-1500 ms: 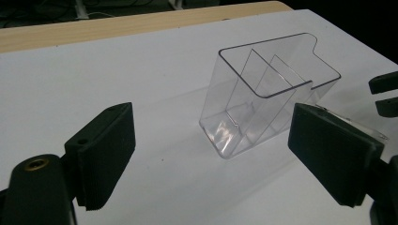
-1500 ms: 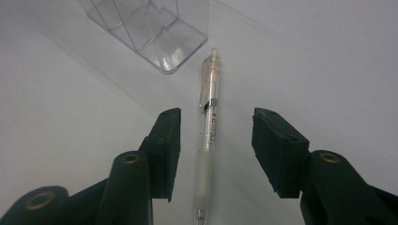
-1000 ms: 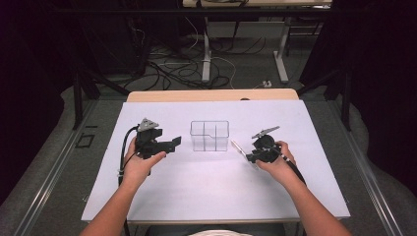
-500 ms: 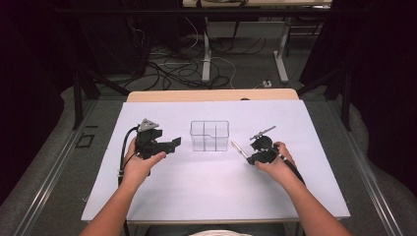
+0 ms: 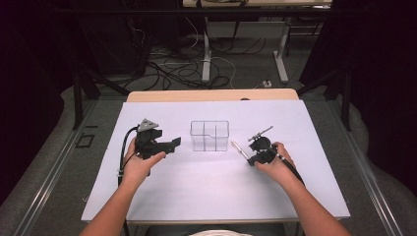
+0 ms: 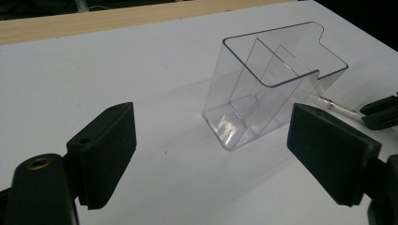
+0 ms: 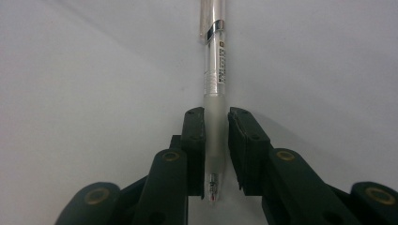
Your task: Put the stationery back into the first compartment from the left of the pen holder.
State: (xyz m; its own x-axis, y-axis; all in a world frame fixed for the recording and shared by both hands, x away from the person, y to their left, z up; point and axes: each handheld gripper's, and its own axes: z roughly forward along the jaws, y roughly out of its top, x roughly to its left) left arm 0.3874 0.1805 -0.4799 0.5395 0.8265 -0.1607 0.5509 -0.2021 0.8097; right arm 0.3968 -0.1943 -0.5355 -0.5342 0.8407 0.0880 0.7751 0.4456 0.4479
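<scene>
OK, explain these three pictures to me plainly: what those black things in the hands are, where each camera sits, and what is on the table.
A person sits at a white table and holds a black two-jaw tool in each hand. The wide picture comes from a camera fixed overhead. The other two come from cameras riding on the tools, looking along their jaws.

On the table stands a clear plastic organizer with dividers inside, with nothing visible in it.

The left tool is open and holds nothing; its picture looks toward the organizer. The right tool has just been closing on a clear pen lying on the table, gripping its frosted grip section.
</scene>
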